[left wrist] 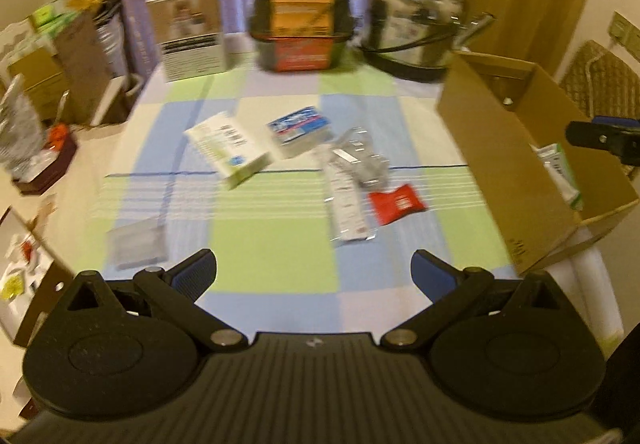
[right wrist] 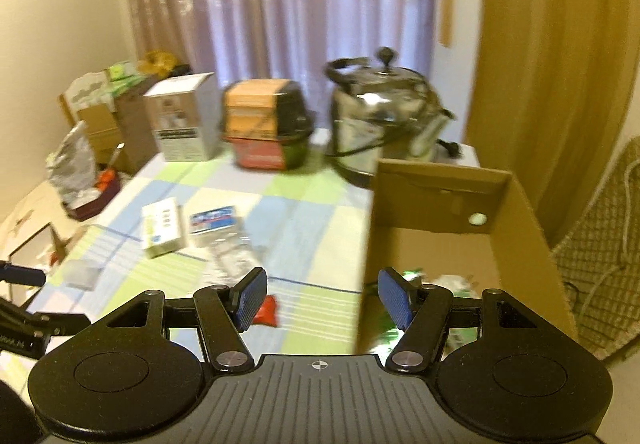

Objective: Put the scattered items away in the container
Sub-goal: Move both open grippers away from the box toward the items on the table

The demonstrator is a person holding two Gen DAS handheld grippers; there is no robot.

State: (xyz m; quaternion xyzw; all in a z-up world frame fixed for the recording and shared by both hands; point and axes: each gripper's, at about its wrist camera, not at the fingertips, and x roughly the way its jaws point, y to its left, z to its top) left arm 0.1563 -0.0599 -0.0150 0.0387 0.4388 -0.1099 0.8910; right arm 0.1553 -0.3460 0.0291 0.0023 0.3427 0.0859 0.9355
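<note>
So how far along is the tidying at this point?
Early on. Done: the cardboard box already holds a few green-and-white packets. In hand: nothing; the left tongs and right tongs are both open and empty. Left on the checked cloth: a white-green carton, a blue packet, clear blister packs, a red sachet and a small grey pouch.

Print on white carton [left wrist: 228, 148]: blurred, unreadable.
Clear packets [left wrist: 352, 172]: smeared, contents indeterminate.
Cardboard box [right wrist: 440, 204] interior: near end hidden behind right gripper [right wrist: 322, 302].
Items in box [left wrist: 560, 168]: cut off by box wall.
</note>
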